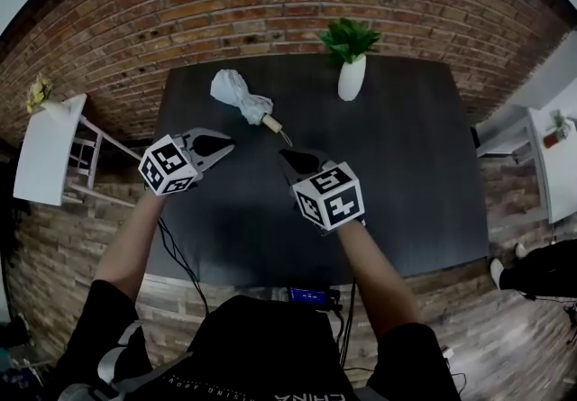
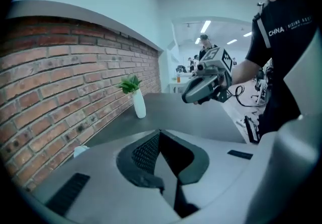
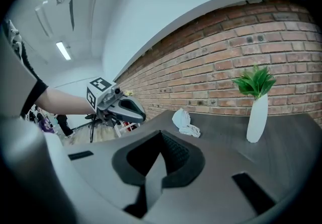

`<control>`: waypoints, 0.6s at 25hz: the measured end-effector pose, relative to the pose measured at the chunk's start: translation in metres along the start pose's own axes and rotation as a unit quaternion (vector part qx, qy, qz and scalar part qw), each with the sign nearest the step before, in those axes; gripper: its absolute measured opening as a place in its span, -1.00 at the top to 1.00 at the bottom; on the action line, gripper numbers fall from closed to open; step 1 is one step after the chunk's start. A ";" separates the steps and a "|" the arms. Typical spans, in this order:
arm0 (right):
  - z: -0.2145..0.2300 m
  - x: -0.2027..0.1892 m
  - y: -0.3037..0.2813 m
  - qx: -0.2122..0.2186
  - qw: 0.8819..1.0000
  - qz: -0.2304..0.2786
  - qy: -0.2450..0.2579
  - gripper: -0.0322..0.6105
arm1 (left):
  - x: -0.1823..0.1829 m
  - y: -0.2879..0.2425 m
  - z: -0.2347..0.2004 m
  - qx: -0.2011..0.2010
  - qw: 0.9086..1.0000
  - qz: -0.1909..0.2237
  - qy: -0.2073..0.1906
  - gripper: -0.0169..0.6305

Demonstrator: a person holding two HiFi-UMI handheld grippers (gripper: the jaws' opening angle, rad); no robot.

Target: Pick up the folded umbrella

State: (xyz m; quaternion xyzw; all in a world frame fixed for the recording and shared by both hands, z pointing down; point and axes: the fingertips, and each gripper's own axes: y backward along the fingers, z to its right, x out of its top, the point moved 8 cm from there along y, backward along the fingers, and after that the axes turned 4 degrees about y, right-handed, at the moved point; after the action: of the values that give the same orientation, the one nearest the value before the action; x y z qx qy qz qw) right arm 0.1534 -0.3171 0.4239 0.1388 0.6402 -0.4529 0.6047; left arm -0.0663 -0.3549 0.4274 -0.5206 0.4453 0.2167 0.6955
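Both hand-held grippers empty above the bench, the folded umbrella yet to be picked up.

Head view: the folded umbrella [image 1: 240,95] lies on the dark bench [image 1: 406,174] in the upper middle of the frame, its handle toward the centre. The left hand-held gripper [image 1: 227,145] and the right hand-held gripper [image 1: 287,156] hang below it with their tips turned toward each other, well apart from it, probably lining up a reach. A white vase [image 1: 351,77] with a green plant stands to the umbrella's right. Left gripper view: the jaws are pressed together with nothing between them, and the right tool shows at upper right. Right gripper view: its jaws also meet, empty. The umbrella [image 3: 185,122] rests just above them in the frame, beside the brick wall [image 3: 211,82], so this side looks better placed to take it.
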 end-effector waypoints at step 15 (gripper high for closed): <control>0.070 0.017 -0.098 -0.012 0.998 -0.023 -0.062 0.87 | -0.058 -0.091 -0.150 -0.057 0.977 -0.174 -0.111 0.58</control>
State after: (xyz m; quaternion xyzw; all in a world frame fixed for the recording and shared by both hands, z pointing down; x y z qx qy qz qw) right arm 0.1238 -0.4294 0.4586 0.0883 0.6101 -0.4668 0.6340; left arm -0.0856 -0.5162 0.5157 -0.6015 0.2544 0.1735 0.7371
